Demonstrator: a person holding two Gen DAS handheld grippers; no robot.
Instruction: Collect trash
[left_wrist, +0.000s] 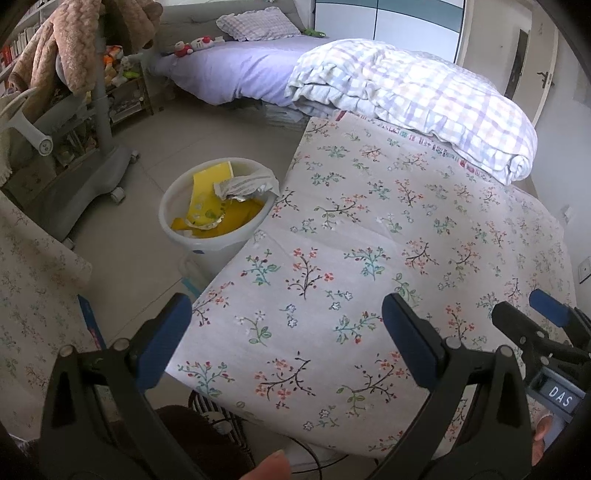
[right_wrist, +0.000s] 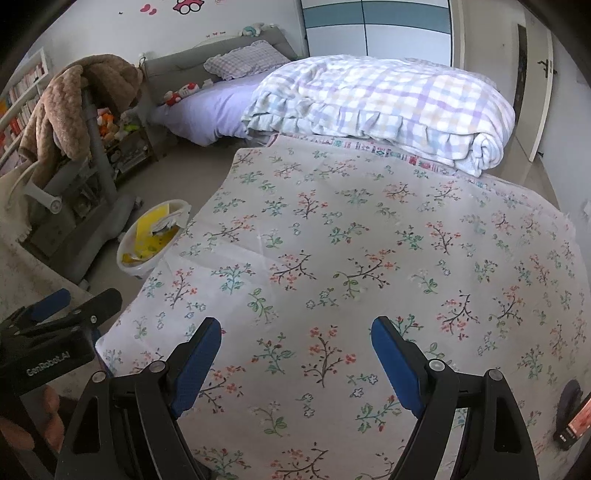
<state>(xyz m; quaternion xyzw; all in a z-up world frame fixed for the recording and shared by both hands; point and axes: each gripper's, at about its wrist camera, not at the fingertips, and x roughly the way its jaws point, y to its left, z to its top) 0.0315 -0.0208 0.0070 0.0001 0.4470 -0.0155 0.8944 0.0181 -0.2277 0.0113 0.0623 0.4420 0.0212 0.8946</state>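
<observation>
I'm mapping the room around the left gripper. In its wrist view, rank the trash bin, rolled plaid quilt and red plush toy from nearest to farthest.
From the left gripper:
1. Trash bin, ahead to the left, on the floor by the table edge.
2. Rolled plaid quilt, ahead to the right, past the floral tablecloth.
3. Red plush toy, far back on the bed.

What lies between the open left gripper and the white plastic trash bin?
Only bare floral tablecloth separates the left gripper from the white plastic trash bin, per the left wrist view.

One white bin (left_wrist: 218, 236) of trash, one floral cloth (left_wrist: 369, 258), one checked quilt (left_wrist: 424, 99), two pillowless plush toys (left_wrist: 192, 45).
</observation>
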